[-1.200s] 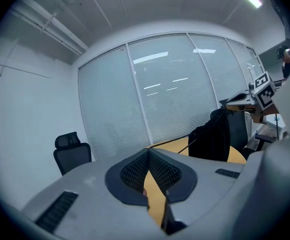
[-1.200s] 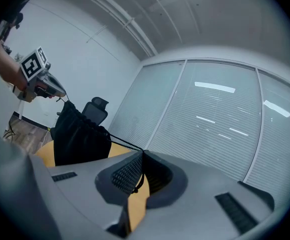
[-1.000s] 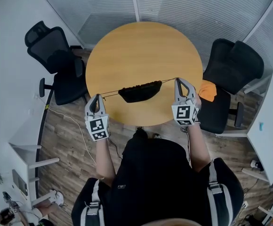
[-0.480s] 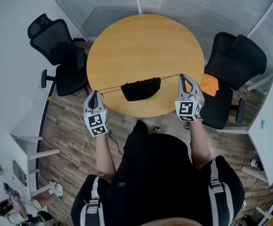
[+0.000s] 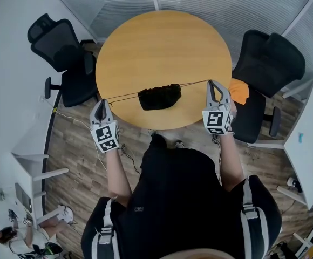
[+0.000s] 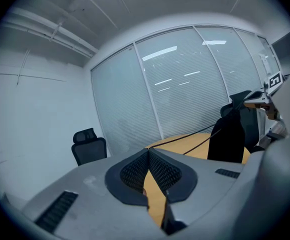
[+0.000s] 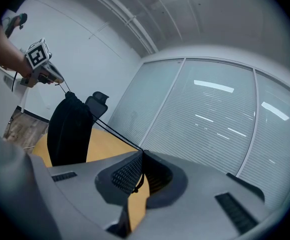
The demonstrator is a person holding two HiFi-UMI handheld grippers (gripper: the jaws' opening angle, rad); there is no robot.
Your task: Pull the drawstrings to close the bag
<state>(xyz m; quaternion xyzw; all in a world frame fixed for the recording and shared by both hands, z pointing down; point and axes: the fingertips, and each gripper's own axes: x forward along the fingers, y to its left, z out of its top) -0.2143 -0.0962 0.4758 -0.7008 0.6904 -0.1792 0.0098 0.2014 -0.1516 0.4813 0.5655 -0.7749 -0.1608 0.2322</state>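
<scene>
A small black drawstring bag (image 5: 159,96) hangs gathered above the near part of the round wooden table (image 5: 162,47), strung on taut dark drawstrings (image 5: 124,97). My left gripper (image 5: 101,102) is shut on the left drawstring ends, out past the table's left front edge. My right gripper (image 5: 212,83) is shut on the right drawstring ends at the table's right edge. In the left gripper view the strings (image 6: 185,143) run from my pinched jaws to the bag (image 6: 226,136). The right gripper view shows the bag (image 7: 67,131) hanging from strings (image 7: 115,132) that enter my closed jaws.
Black office chairs stand at the left (image 5: 65,58) and right (image 5: 264,74) of the table; an orange cloth (image 5: 239,91) lies on the right chair's seat. Glass walls with blinds close the far side. White furniture (image 5: 307,144) lies to the right.
Both grippers have moved farther apart and slightly away from me, drawing the strings tighter. The bag's mouth has gathered narrower and the bag has lifted a little.
</scene>
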